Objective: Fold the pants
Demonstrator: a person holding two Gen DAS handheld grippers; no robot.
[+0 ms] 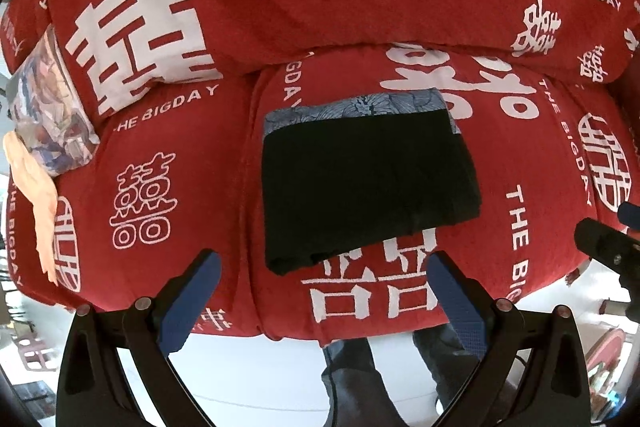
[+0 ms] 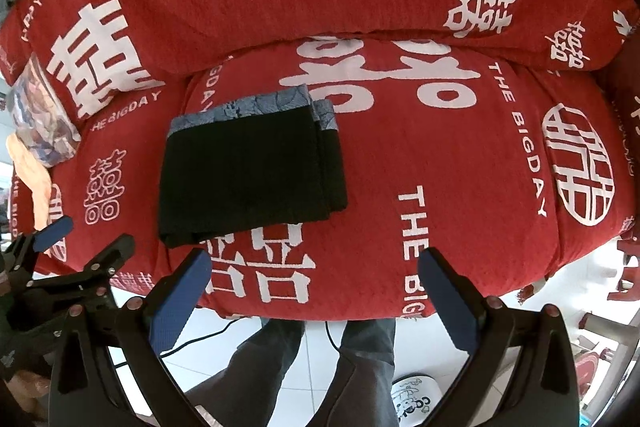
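- On the sofa seat (image 1: 168, 155), at centre frame in both wrist views, pants (image 1: 360, 187) lie folded into a compact black rectangle; a grey-blue patterned band runs along the 12 o'clock edge.
- Left gripper (image 1: 324, 291): fingers spread wide, grasping nothing, hovering off the 6 o'clock edge of the bundle, apart from it.
- Right gripper (image 2: 314, 287): fingers likewise released and empty; bundle sits toward its 10 o'clock.
- Judgement: folding looks finished or nearly so. Layered edges show at the 3 o'clock side, slightly stepped. Next move, if any, calls for a light squaring of that edge, or simply backing away.
- Pants fabric: matte, fine knit, soft; fold at 6 o'clock is rounded and thick.
- Sofa cover: coarse red weave, white printed characters and "THE BIGDAY" lettering, plump cushions.
- At 9 o'clock, a patterned pillow (image 1: 48, 107) and a peach cloth (image 1: 36, 195).
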